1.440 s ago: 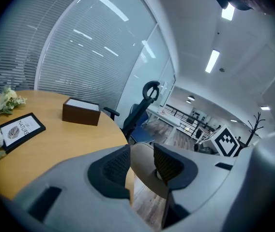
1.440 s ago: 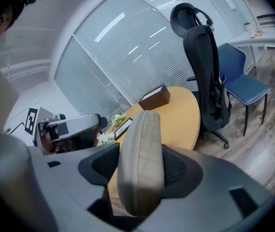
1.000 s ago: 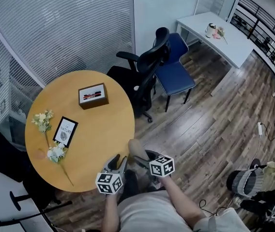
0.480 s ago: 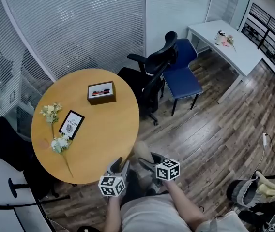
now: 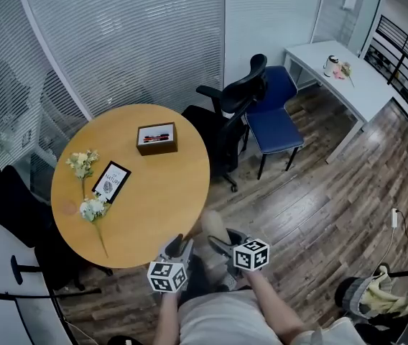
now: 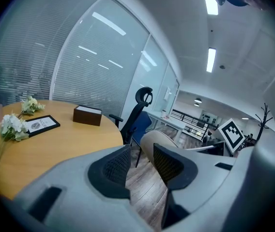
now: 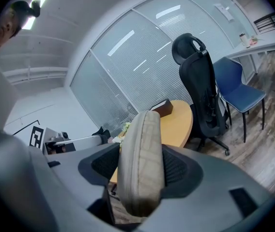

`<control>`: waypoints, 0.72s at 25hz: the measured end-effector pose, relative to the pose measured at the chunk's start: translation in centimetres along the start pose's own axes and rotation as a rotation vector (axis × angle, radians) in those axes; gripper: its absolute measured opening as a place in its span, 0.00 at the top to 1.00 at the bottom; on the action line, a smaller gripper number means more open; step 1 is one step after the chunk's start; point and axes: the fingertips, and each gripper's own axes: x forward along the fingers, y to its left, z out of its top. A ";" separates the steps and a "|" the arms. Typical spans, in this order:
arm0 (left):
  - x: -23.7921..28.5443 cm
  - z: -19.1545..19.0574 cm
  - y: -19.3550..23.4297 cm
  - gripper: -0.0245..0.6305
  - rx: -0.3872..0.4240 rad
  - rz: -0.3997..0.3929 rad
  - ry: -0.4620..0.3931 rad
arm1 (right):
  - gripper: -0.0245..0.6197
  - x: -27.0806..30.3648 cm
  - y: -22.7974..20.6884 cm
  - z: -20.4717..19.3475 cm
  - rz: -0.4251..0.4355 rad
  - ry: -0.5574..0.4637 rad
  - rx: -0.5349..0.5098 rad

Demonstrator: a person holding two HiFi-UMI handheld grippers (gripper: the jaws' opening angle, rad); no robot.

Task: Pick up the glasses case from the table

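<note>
My right gripper (image 5: pixel 220 240) is shut on the beige glasses case (image 5: pixel 210 224), which stands on edge between its pads (image 7: pixel 175 167) and fills the middle of the right gripper view (image 7: pixel 140 158). The case is off the round wooden table (image 5: pixel 154 200), just past the table's near edge and above the floor. My left gripper (image 5: pixel 177 249) is close beside it on the left, open, with only floor showing through the gap in the left gripper view (image 6: pixel 141 159). The case's rounded end (image 6: pixel 158 140) shows just beyond that gap.
On the table lie a brown box (image 5: pixel 156 138), a black framed card (image 5: pixel 111 181) and white flower sprigs (image 5: pixel 91 208). A black office chair (image 5: pixel 234 105) and a blue chair (image 5: pixel 276 115) stand to the table's right. A white desk (image 5: pixel 348 81) is at the far right.
The head view has swung, so the table and chairs now sit further right and lower. Both grippers have stayed low in the middle of the view, the case still in the right one.
</note>
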 end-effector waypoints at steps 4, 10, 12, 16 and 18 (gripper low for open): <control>-0.6 0.2 0.2 0.74 0.002 0.017 -0.014 | 0.57 -0.3 0.5 0.1 0.006 -0.009 -0.011; -1.2 0.0 -0.4 0.76 0.010 0.022 -0.032 | 0.57 -1.0 0.9 -0.3 0.011 -0.014 -0.017; -1.4 -0.1 -0.5 0.79 0.010 0.026 -0.036 | 0.57 -1.3 0.9 -0.5 0.010 -0.018 -0.015; -1.7 -0.4 -0.5 0.84 0.011 0.036 -0.040 | 0.57 -1.6 0.9 -0.9 0.009 -0.018 -0.014; -1.9 -0.6 -0.5 0.87 0.011 0.041 -0.044 | 0.57 -1.8 1.0 -1.1 0.009 -0.020 -0.014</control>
